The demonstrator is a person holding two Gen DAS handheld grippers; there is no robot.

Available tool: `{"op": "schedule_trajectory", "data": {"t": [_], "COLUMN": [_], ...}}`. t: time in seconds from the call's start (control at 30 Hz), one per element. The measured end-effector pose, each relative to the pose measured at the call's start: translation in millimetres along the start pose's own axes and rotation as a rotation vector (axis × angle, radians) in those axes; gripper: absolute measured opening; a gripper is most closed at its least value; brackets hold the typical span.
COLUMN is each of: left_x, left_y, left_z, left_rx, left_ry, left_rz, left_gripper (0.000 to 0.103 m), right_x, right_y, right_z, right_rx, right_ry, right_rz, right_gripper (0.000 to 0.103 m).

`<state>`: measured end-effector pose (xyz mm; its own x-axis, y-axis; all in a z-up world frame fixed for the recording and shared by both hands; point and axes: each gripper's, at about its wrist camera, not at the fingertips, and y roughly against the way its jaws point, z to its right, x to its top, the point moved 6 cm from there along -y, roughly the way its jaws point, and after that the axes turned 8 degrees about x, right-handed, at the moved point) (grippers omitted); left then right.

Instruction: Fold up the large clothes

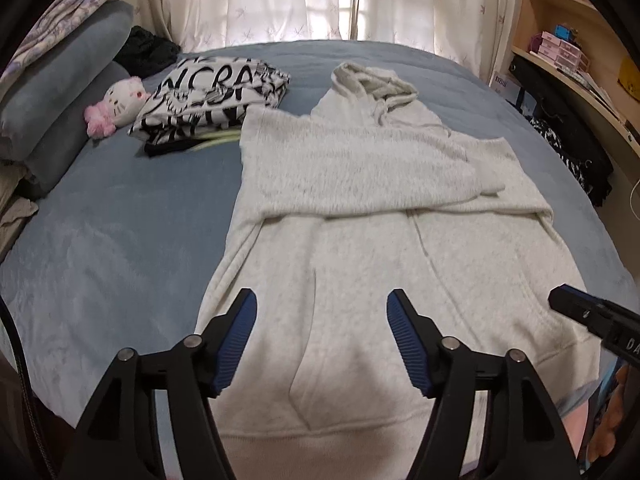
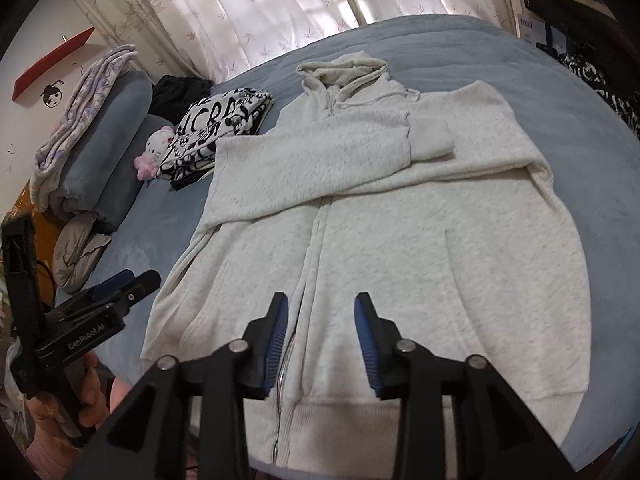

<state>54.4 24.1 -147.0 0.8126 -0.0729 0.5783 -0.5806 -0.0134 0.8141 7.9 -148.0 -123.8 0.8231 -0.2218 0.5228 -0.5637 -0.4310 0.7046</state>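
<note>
The hoodie lay zipper-up on the bed, directly ahead of both pairs of fingers, with both sleeves folded across the chest and the hem nearest the fingers. The likely next step was lifting the hem toward the hood, and the main risk was that the crossed sleeves would slide off or bunch if the two sides rose unevenly. A shallow pinch could also catch only the top layer beside the zipper, so the front panel would peel away from the back. The fabric looked thick and soft, and a weak bite might have slipped. The left gripper hovered over the lower front near the pocket, its fingers spread wide and holding nothing; whether the tips touched the cloth could not be told. The right gripper hung over the zipper near the hem, its fingers likewise apart, somewhat narrower, and empty. Beyond the left fingers, to their left, a folded printed garment sat touching or just beside the hoodie's shoulder, where a careless fold might have dragged it.
</note>
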Motion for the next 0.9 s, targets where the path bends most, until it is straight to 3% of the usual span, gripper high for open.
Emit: {"op": "schedule_trajectory", "data": {"t": [0.27, 0.47, 0.63, 0.77, 0.9], "left_x": [-53.6, -94.8, -107.5, -106.2, -103.8], "left_y": [-10.0, -28.7, -39.5, -46.1, -57.7], "left_z": [-58.0, -104.9, -110.9, -106.4, -103.5], "left_rx": [-0.004, -0.086, -0.197, -0.22, -0.225], "left_ry": [0.085, 0.238, 0.28, 0.277, 0.284], "left_rz": [-0.104, -0.211, -0.242, -0.225, -0.241], "left_gripper": [0.067, 0.067, 0.067, 0.067, 0.068], "right_x": [-28.8, -52.1, -63.7, -68.0, -71.2], "right_y": [29.9, 58.3, 84.5, 100.9, 106.4], "right_z": [44.3, 99.2, 133.0, 151.5, 164.8], "right_rx": [-0.108, -0.205, -0.223, -0.257, -0.232], "right_ry": [-0.02, -0.103, -0.184, -0.235, -0.3], "right_rz": [-0.019, -0.034, -0.005, 0.022, 0.033], "right_gripper": [0.035, 0.035, 0.035, 0.035, 0.035]}}
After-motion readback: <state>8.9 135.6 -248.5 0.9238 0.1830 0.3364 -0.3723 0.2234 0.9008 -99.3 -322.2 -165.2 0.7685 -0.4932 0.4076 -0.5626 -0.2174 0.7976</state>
